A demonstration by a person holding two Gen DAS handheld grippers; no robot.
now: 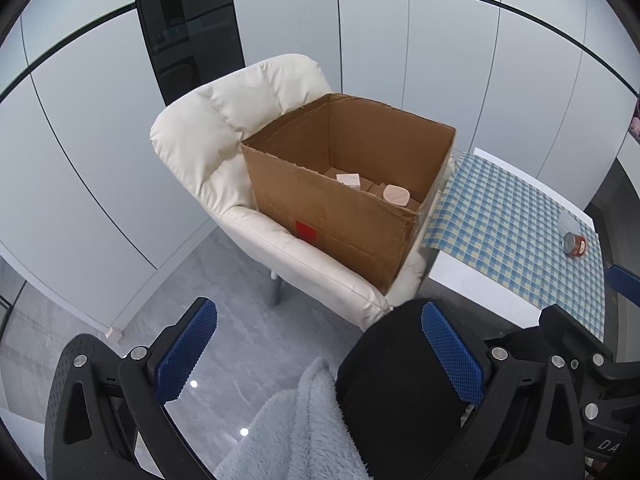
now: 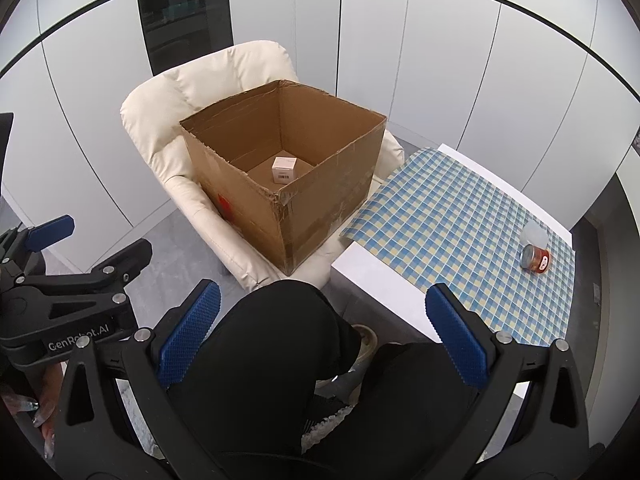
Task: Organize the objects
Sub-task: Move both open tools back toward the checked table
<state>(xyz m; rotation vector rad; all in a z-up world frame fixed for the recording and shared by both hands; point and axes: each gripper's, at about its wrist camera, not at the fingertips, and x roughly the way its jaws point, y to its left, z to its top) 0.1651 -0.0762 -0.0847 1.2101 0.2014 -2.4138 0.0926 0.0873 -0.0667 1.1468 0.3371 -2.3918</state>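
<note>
A checked cloth covers the counter beside the cardboard box on the cream chair. Inside the box sit a white carton and a pink item. Still outside it lie a red can and a clear lid. Left claw and right claw gape wide, empty.

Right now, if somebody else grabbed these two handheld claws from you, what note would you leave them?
Left gripper: jaws open, empty, held above the person's lap.
Right gripper: jaws open, empty, also over the lap.
Cardboard box sits open on the cream armchair, beside the table.
Done: a small white carton and a pale pink item already lie in the box.
Left: the red-labelled jar lies on its side on the checked tablecloth, a clear lid-like piece just behind it. They likely go in the box next.
</note>
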